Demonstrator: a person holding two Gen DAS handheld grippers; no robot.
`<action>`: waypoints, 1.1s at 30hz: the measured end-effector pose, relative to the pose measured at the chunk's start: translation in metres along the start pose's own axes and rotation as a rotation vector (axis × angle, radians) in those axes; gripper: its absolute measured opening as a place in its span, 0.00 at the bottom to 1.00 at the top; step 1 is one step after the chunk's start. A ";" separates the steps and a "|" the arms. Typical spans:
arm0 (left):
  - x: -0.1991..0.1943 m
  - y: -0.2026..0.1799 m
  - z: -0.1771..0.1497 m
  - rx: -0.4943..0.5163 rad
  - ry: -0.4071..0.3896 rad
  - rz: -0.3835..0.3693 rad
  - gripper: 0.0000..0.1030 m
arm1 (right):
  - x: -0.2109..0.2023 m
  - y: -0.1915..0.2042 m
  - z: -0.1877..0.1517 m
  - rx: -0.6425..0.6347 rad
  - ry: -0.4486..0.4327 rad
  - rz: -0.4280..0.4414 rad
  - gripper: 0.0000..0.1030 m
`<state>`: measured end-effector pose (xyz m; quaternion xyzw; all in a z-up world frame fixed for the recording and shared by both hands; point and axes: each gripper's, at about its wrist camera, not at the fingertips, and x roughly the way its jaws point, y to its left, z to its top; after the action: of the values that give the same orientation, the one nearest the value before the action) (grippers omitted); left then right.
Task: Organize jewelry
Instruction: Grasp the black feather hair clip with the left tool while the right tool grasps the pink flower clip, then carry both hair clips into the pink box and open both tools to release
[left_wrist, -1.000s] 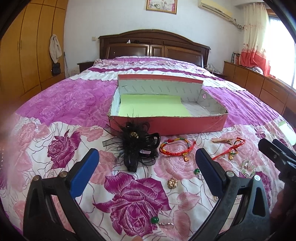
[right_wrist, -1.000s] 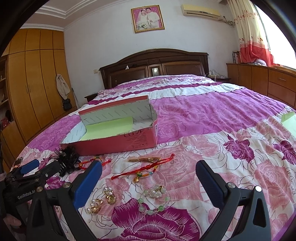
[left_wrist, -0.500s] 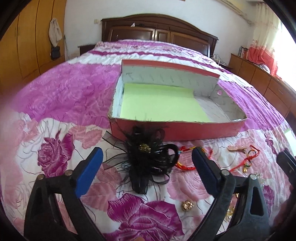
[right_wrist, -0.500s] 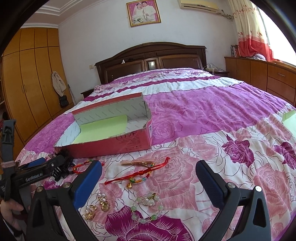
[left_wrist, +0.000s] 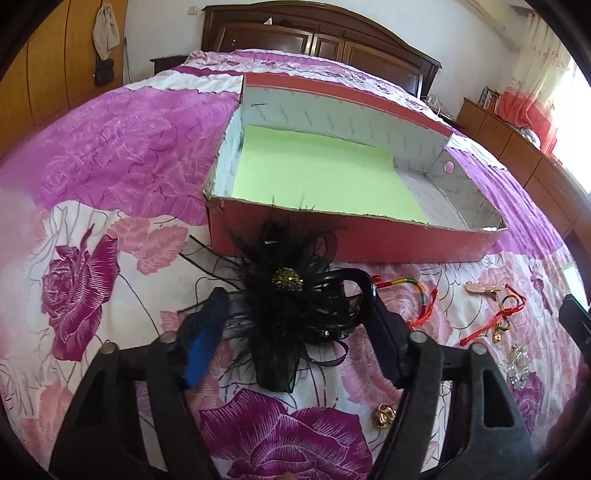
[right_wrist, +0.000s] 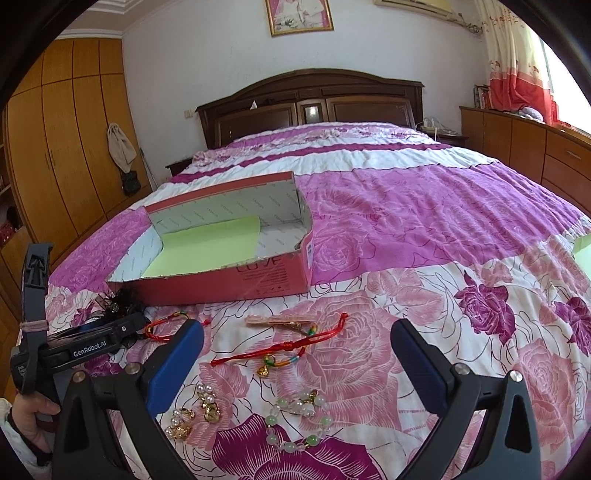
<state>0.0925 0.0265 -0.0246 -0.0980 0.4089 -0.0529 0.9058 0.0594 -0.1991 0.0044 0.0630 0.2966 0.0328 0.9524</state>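
Presently: L tongs (left_wrist: 291, 317) narrowed around black hair clip (left_wrist: 295, 295), fingers at both its sides, firm grip can't be confirmed; clip lies on bed (left_wrist: 110, 155) just in front of red box (left_wrist: 369, 240). R tongs (right_wrist: 295, 354) wide open, holding nothing, above red cord (right_wrist: 280, 347), w/ bead bracelet (right_wrist: 295, 424) and pearl earrings (right_wrist: 195, 413) near.

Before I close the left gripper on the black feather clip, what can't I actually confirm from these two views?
- Left wrist view: whether the left gripper pads touch the black feather hair clip; feathers cover them.
- Left wrist view: the red string bracelet is partly behind the right finger.
- Right wrist view: the clip is mostly behind the left gripper's body.
- Right wrist view: pearl earrings' clasps are too small.
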 end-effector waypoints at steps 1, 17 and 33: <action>0.000 0.001 0.000 -0.004 0.001 -0.007 0.58 | 0.002 0.001 0.003 -0.005 0.012 -0.001 1.00; 0.001 0.001 -0.004 -0.015 0.019 -0.051 0.44 | 0.078 0.022 0.022 -0.028 0.272 0.006 0.99; -0.006 0.002 0.001 -0.010 0.013 -0.049 0.40 | 0.112 0.012 0.015 -0.005 0.368 -0.008 0.69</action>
<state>0.0892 0.0292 -0.0203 -0.1121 0.4123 -0.0739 0.9011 0.1597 -0.1771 -0.0447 0.0522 0.4662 0.0406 0.8822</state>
